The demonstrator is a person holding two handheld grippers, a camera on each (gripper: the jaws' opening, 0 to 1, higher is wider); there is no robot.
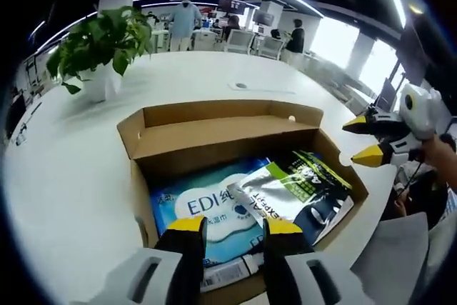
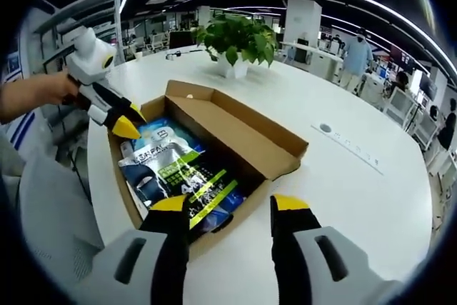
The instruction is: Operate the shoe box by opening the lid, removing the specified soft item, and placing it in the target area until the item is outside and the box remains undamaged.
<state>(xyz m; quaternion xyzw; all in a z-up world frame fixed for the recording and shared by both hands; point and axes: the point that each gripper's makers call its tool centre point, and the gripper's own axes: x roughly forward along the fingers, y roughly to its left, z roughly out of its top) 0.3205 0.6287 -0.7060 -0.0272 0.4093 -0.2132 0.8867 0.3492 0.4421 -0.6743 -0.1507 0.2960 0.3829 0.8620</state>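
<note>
An open brown cardboard shoe box (image 1: 214,130) (image 2: 246,137) sits on the white table with its lid flap folded back. Inside lie a blue wet-wipes pack (image 1: 207,208) (image 2: 158,133) and a silver, black and green pouch (image 1: 296,191) (image 2: 182,173) resting partly on it. My left gripper (image 1: 232,228) hangs open just above the near end of the box, over the blue pack; in the right gripper view it (image 2: 128,125) hovers at the box's left end. My right gripper (image 2: 230,206) stands open by the box's near wall; in the left gripper view it (image 1: 363,139) shows beside the box's right corner.
A potted green plant (image 1: 100,44) (image 2: 235,41) stands on the white table (image 1: 64,176) (image 2: 357,176) beyond the box. A small round port (image 1: 240,86) (image 2: 325,128) is set in the tabletop. A person's hand (image 2: 32,94) holds the left gripper. People and chairs occupy the office background.
</note>
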